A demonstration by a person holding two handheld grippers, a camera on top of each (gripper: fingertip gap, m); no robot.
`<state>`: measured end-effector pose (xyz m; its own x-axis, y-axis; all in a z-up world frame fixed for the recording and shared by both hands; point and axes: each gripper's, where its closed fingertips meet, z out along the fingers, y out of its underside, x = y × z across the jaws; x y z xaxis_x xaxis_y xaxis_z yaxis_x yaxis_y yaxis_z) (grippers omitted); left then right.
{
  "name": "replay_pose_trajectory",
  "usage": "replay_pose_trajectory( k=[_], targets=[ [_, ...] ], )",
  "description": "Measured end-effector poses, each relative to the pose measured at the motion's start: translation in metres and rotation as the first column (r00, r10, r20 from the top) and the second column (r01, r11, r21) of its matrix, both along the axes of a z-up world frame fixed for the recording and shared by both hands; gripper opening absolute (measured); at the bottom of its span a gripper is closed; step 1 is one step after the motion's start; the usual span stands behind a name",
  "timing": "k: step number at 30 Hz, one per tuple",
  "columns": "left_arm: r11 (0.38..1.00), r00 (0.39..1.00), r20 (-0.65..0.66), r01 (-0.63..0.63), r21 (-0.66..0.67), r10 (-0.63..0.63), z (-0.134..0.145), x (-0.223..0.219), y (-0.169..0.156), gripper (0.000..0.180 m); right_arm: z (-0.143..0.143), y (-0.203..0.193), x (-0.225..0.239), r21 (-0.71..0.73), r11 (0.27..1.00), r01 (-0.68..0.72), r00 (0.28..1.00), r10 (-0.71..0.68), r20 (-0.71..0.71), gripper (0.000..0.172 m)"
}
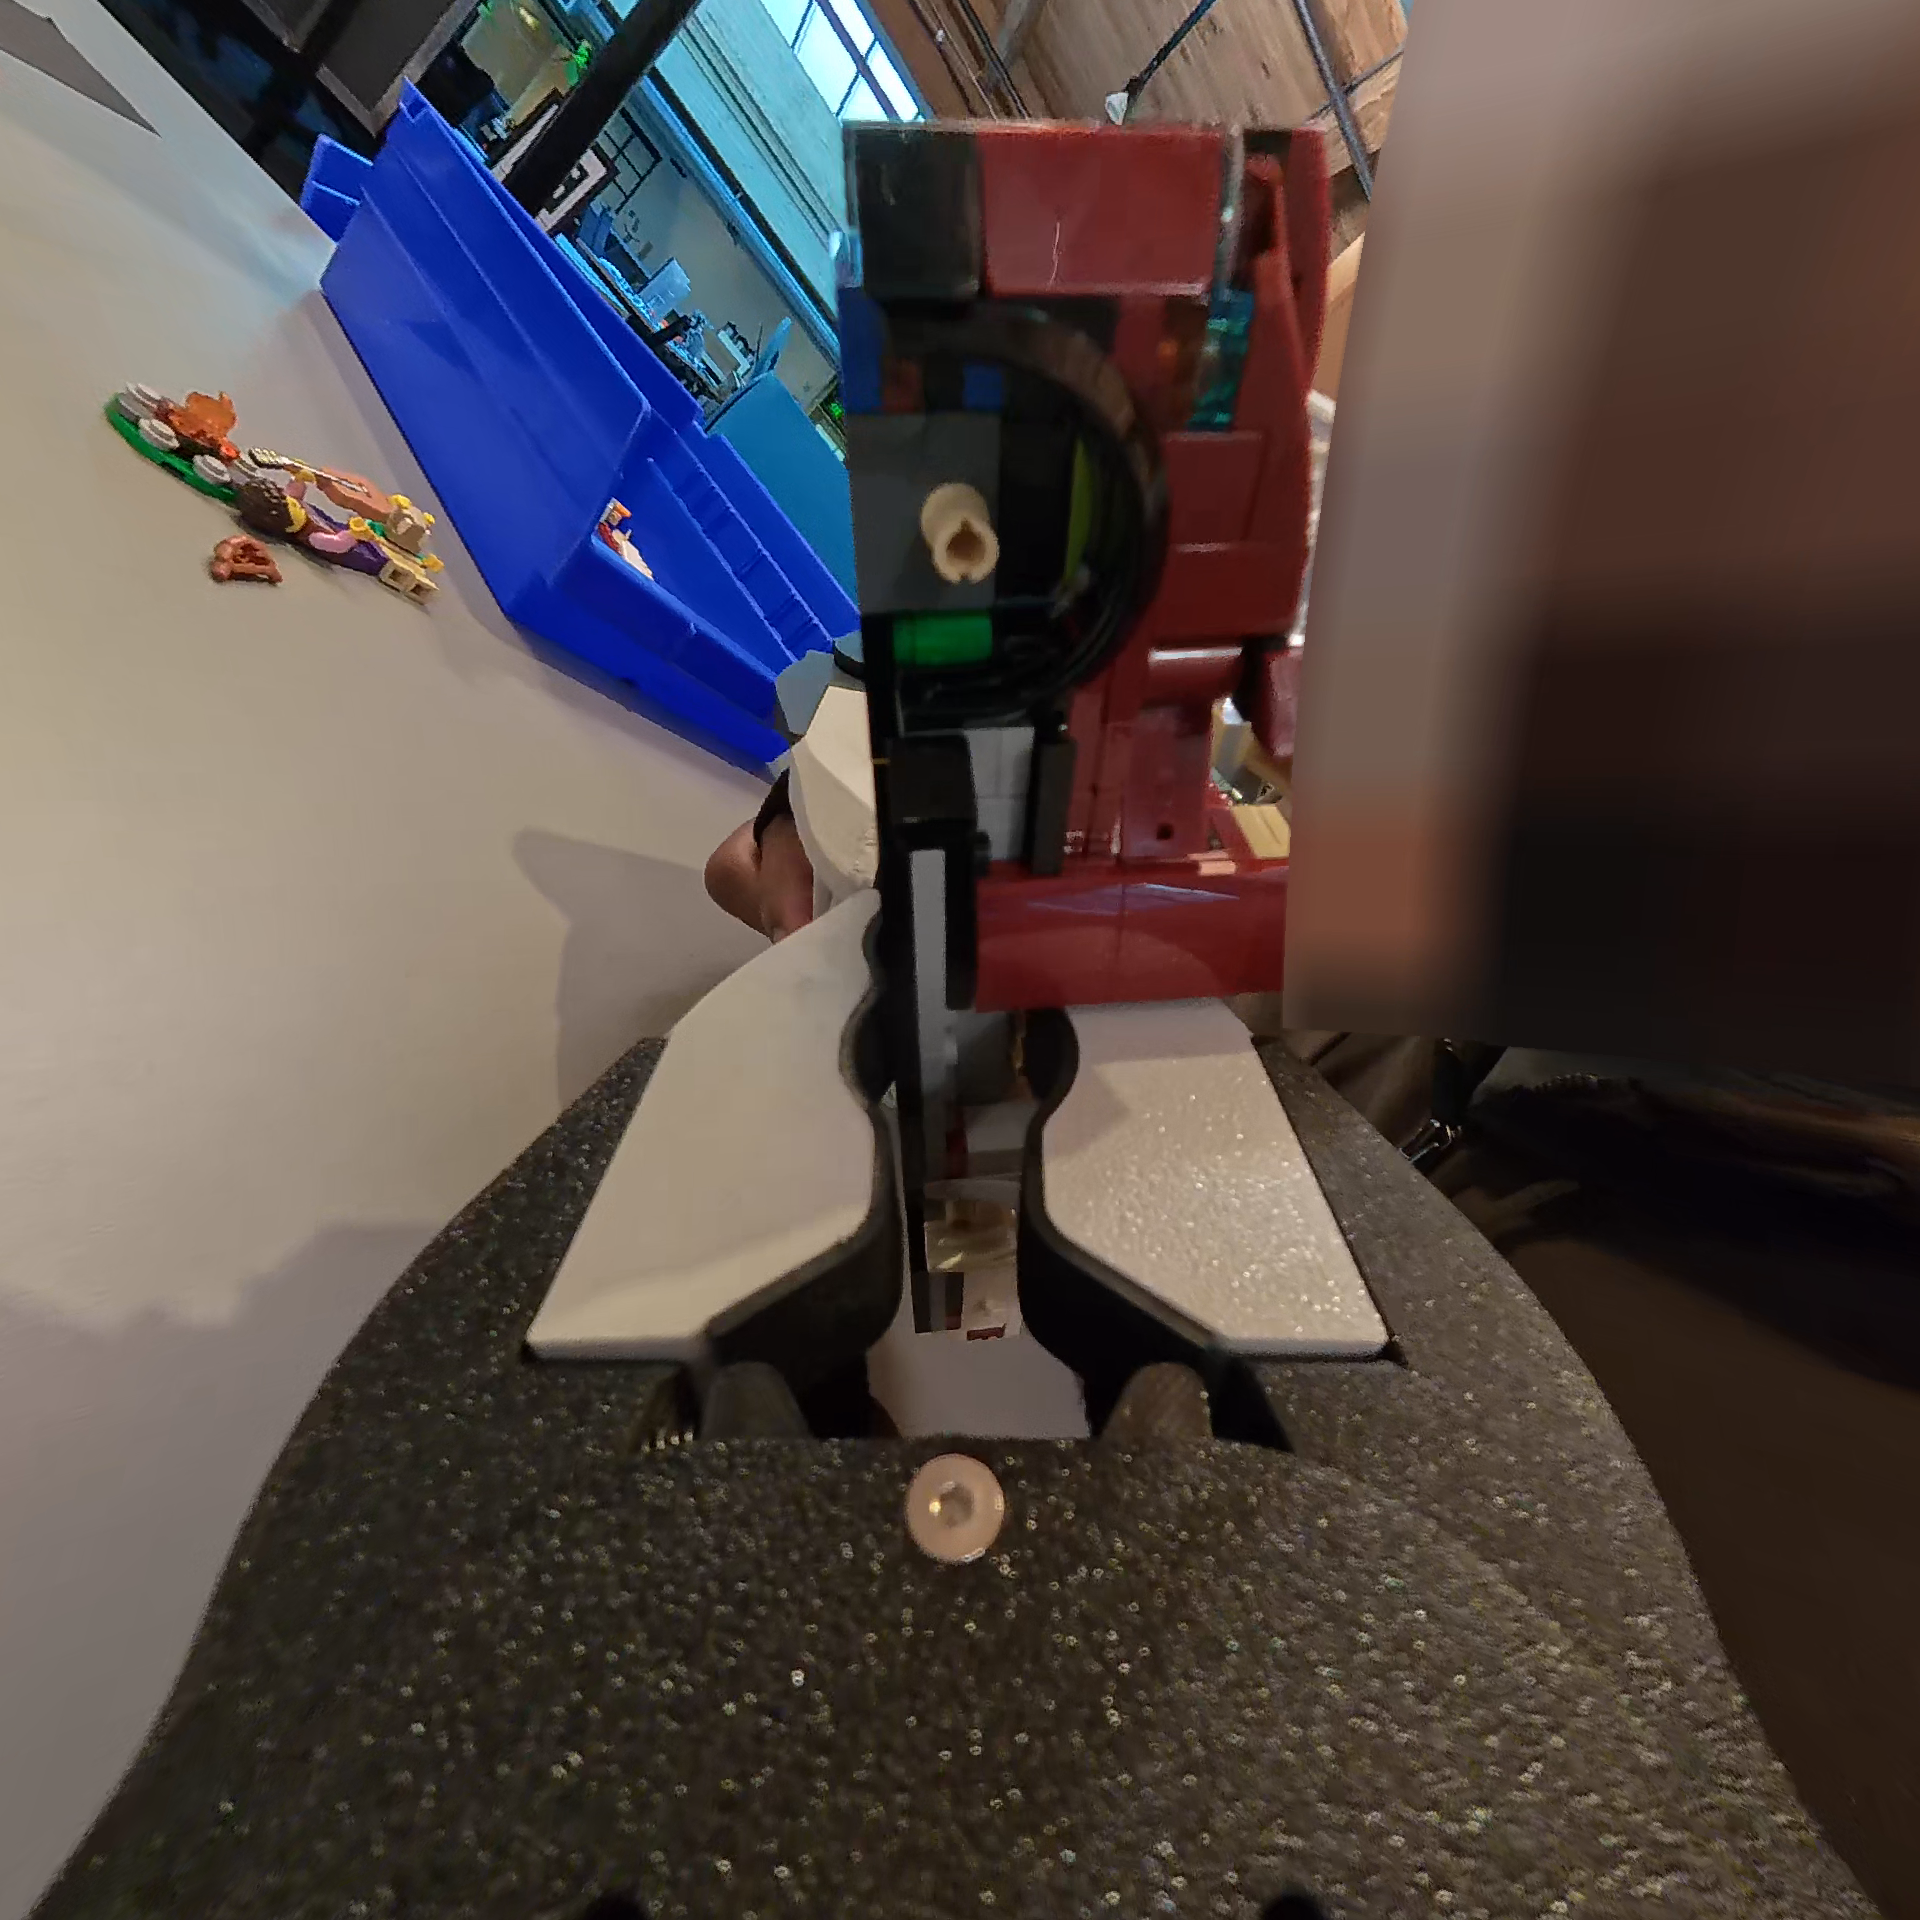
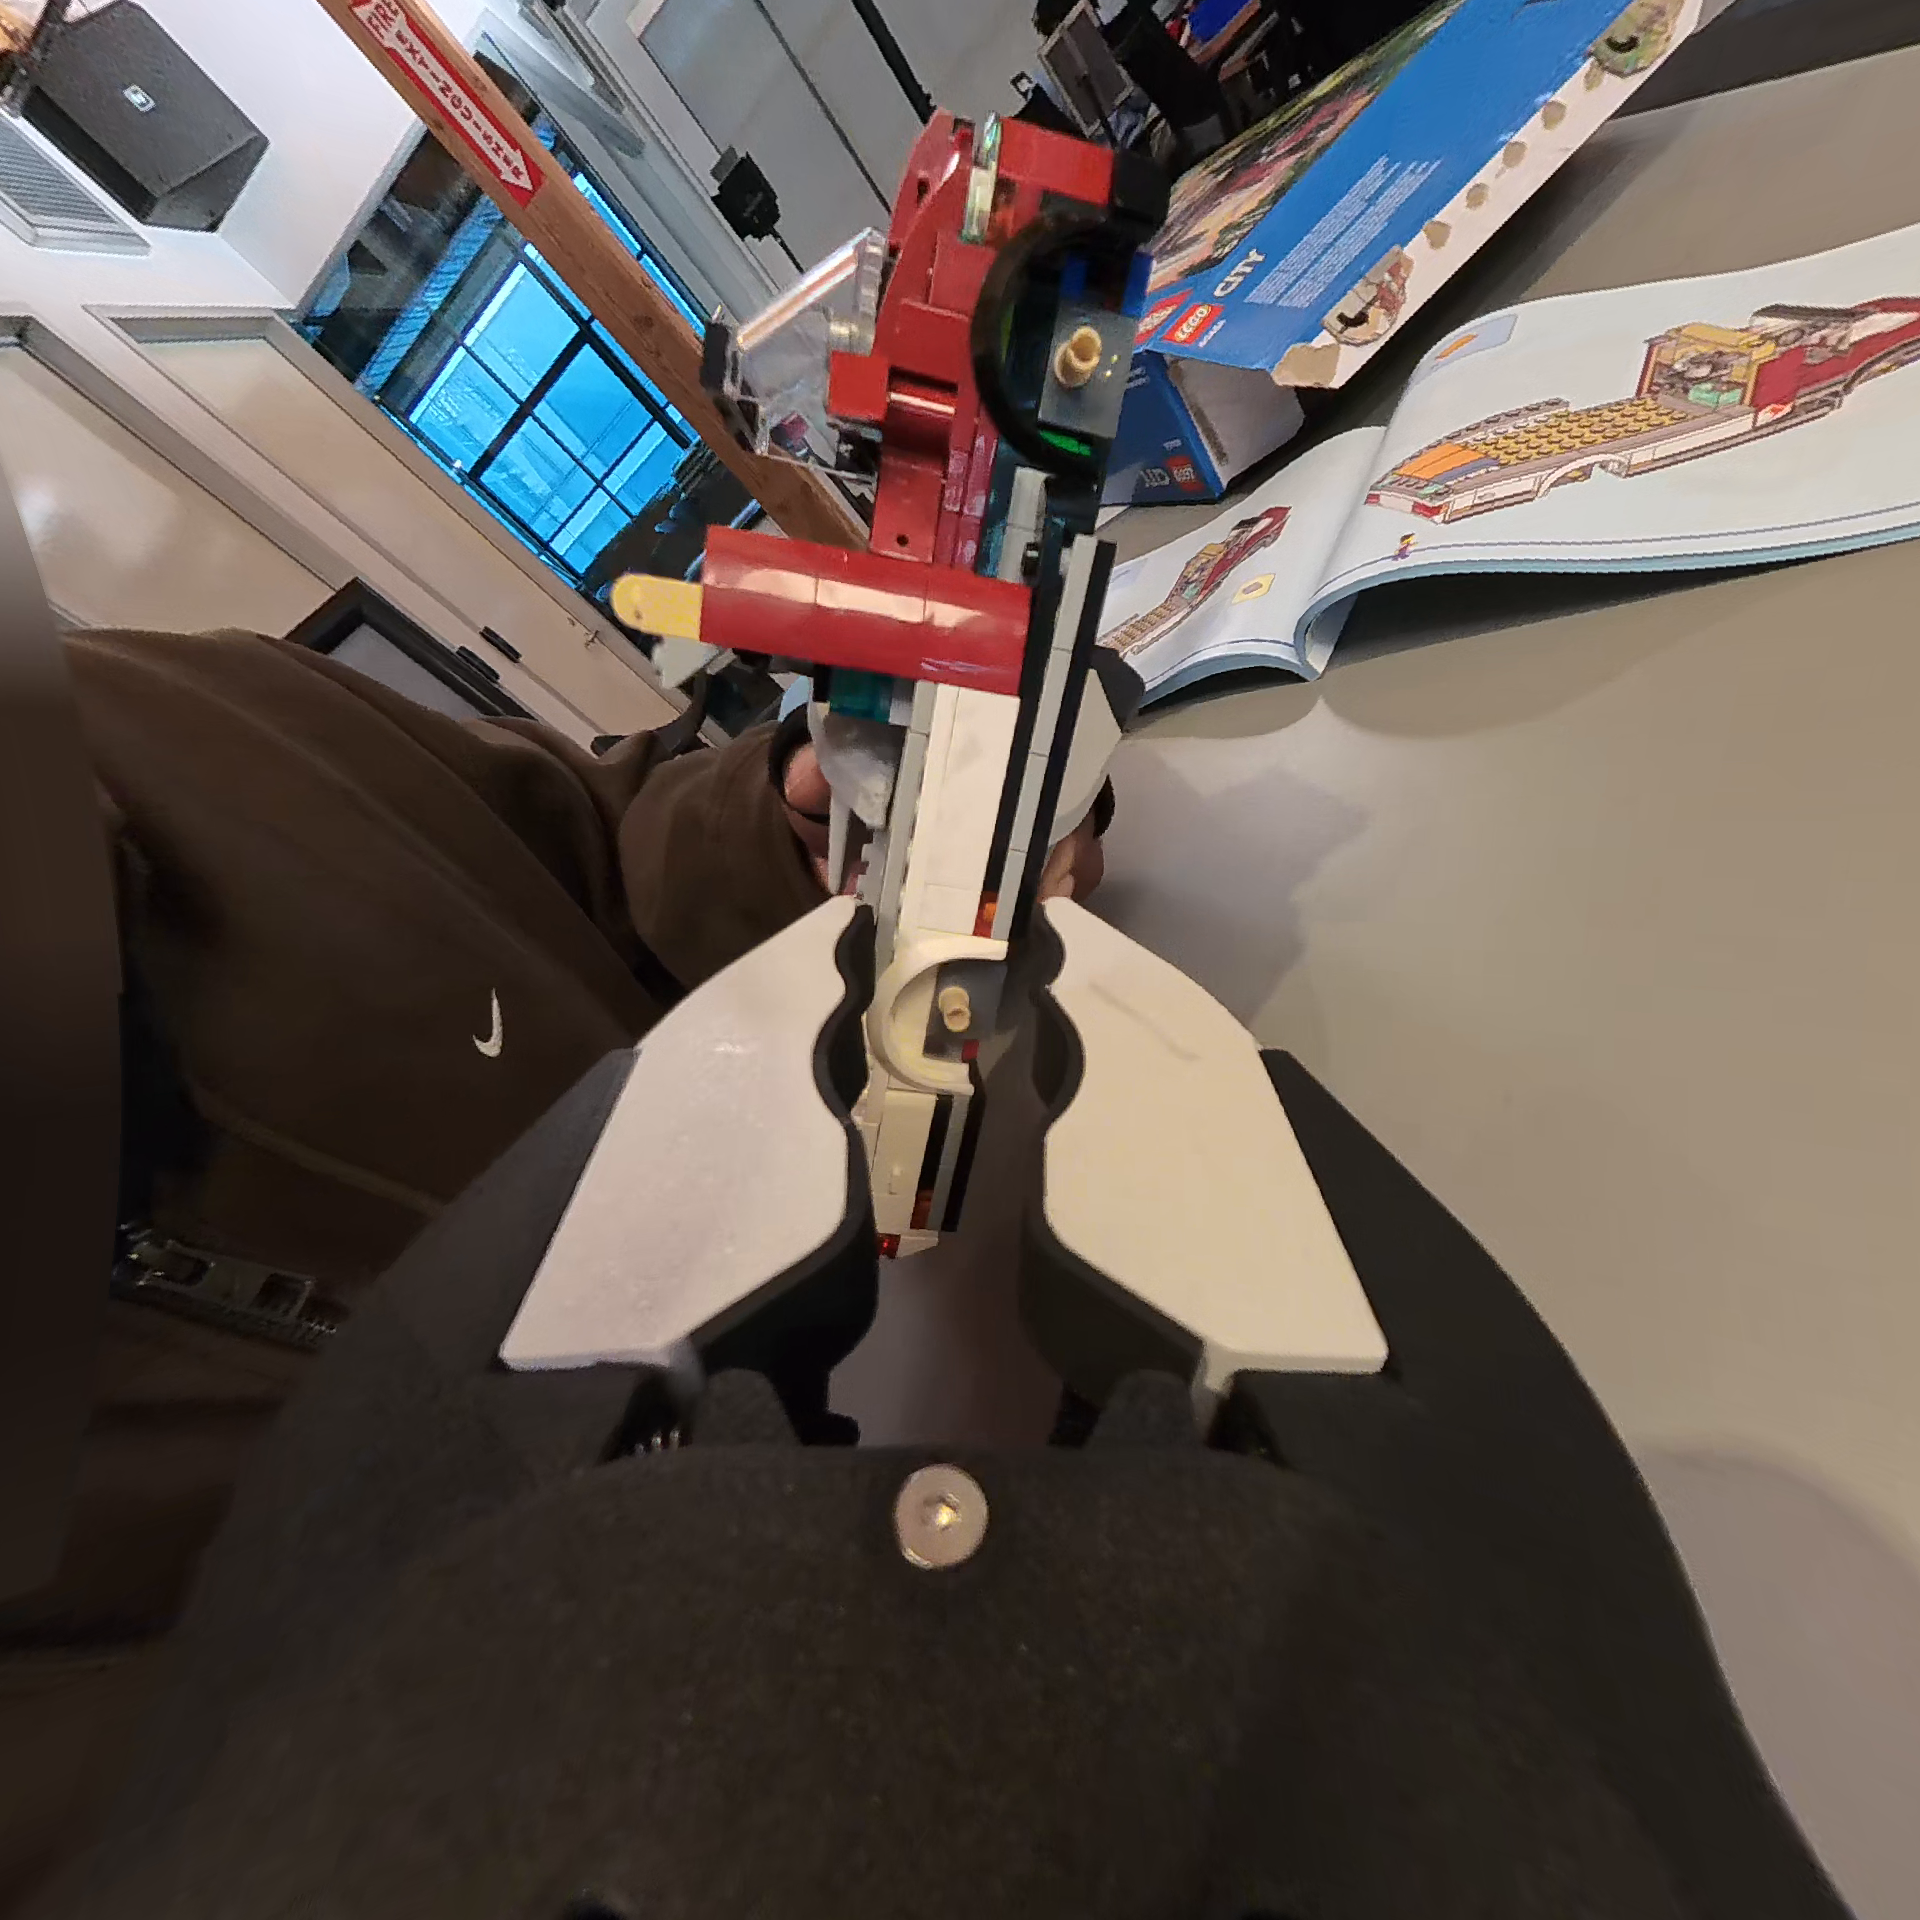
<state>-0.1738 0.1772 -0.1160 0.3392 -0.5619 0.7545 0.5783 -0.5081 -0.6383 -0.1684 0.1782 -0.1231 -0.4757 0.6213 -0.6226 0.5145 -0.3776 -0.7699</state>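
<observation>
Both grippers, left (image 1: 951,997) and right (image 2: 951,940), clench one brick-built truck (image 2: 956,582). A grey worktop (image 1: 260,831) carries a blue bin (image 1: 540,416), loose brick pieces (image 1: 301,488) and an open instruction booklet (image 2: 1558,436). Windows (image 2: 520,384) lie behind.

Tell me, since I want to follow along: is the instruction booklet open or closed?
Open: the instruction booklet lies spread on the table, illustrated pages showing.
</observation>
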Motion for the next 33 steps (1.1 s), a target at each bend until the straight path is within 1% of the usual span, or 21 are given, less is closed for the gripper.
replay_pose_trajectory(
  k=[29,33],
  targets=[
    [1.0,1.0,0.015,0.009,-0.013,-0.009,-0.0007,-0.0006,0.0008,0.021,-0.0026,-0.0006,-0.0005,0.004,1.0,0.017,1.0,-0.017,0.024,0.027],
    [1.0,1.0,0.03,0.001,-0.017,0.0,-0.0003,-0.003,0.0022,0.021,-0.0018,0.0005,-0.0023,-0.013,0.999,0.033,0.999,-0.033,0.015,0.027]
  ],
)
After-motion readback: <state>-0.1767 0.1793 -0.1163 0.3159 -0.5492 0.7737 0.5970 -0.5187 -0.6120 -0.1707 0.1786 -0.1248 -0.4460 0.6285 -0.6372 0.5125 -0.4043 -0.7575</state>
